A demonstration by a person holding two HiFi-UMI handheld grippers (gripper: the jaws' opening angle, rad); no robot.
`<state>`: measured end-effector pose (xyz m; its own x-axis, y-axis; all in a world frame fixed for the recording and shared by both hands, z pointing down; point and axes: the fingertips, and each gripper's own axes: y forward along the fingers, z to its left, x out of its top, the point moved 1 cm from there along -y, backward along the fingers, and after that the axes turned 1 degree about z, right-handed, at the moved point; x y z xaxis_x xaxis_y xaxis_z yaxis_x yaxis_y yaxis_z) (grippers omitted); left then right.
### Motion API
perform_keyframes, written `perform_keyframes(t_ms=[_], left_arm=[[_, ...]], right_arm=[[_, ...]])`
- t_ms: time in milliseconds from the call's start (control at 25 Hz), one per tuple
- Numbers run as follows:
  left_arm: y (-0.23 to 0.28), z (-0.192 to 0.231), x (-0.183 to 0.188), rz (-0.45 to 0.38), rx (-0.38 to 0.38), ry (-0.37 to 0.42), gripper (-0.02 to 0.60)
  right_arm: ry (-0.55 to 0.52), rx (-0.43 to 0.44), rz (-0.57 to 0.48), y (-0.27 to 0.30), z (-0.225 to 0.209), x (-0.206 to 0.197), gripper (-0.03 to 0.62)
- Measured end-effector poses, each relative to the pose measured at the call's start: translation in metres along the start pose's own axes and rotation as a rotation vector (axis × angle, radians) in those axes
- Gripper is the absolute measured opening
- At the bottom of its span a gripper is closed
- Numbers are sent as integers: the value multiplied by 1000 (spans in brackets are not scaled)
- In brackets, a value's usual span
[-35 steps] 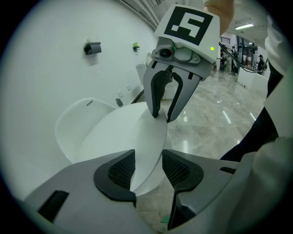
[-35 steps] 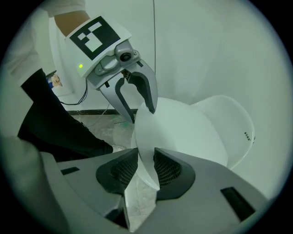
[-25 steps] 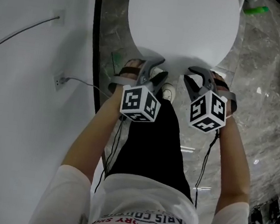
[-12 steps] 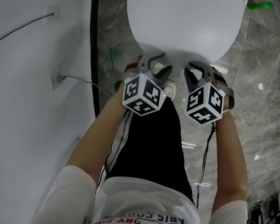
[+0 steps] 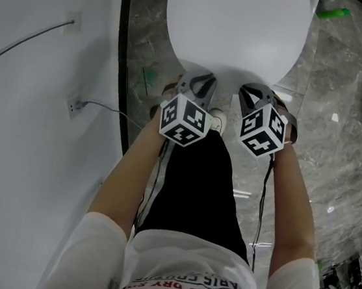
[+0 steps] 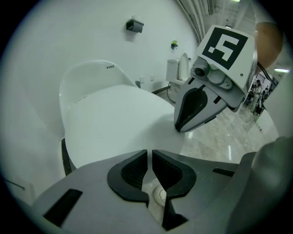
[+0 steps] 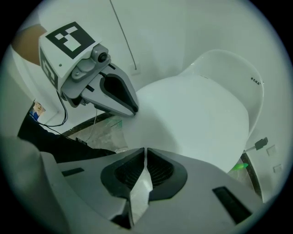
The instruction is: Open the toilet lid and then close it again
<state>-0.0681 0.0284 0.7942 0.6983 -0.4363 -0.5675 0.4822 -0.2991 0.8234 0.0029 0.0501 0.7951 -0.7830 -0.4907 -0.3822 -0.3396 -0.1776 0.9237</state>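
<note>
The white toilet lid (image 5: 238,23) lies closed and flat on the bowl, and shows broadly in the left gripper view (image 6: 119,119) and in the right gripper view (image 7: 197,114). My left gripper (image 5: 197,82) points steeply down at the lid's front rim, left of centre. Its jaws (image 6: 149,153) have just been closing and now stand together but for a thin slit, with nothing seen between them. Beside it, my right gripper (image 5: 256,92) sits at the rim right of centre, its jaws (image 7: 145,153) shut too. Whether either tip touches the lid I cannot tell.
A white wall with a socket and cable (image 5: 74,104) runs along the left, edged by a black strip. Grey marble floor surrounds the toilet, with a green object (image 5: 331,13) at the back right. The person's shoe (image 5: 217,119) stands right below the lid's front.
The left gripper's fingers, spread wide a second ago, have come together. Both grippers have sunk a little and rolled, staying at the lid's front rim. The lid has not moved.
</note>
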Motion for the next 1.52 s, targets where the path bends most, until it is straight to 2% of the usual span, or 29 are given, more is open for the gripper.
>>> perform_keyframes(t_ms=[80, 120, 320, 440, 600, 720, 840, 960, 1040, 1200, 1400, 1520], left_arm=[[-2, 4, 2, -6, 15, -43, 36], [-5, 6, 2, -9, 29, -75, 8], [-35, 23, 21, -73, 84, -232, 6], [-64, 35, 55, -147, 91, -309, 6], [-116, 66, 115, -280, 151, -368, 6], [-165, 78, 156, -380, 167, -390, 6], [-223, 84, 203, -523, 131, -412, 6], [-283, 89, 247, -646, 132, -376, 6], [-318, 87, 265, -686, 153, -339, 6], [-390, 83, 292, -746, 195, -316, 6], [-462, 83, 316, -830, 221, -329, 6], [-495, 80, 327, -853, 245, -313, 6]], right_arm=[[34, 0, 8, -5, -2, 1, 18], [56, -3, -2, -10, -4, 4, 15], [156, -63, -92, -51, -14, 26, 15], [269, -105, -167, -91, -30, 44, 15], [387, -198, -295, -155, -64, 86, 15], [446, -256, -378, -206, -76, 114, 15], [491, -306, -449, -261, -84, 139, 14], [527, -352, -491, -315, -92, 158, 14], [549, -381, -507, -348, -92, 166, 15], [558, -424, -555, -415, -84, 184, 14], [507, -469, -642, -482, -60, 205, 14], [487, -494, -692, -515, -45, 212, 14]])
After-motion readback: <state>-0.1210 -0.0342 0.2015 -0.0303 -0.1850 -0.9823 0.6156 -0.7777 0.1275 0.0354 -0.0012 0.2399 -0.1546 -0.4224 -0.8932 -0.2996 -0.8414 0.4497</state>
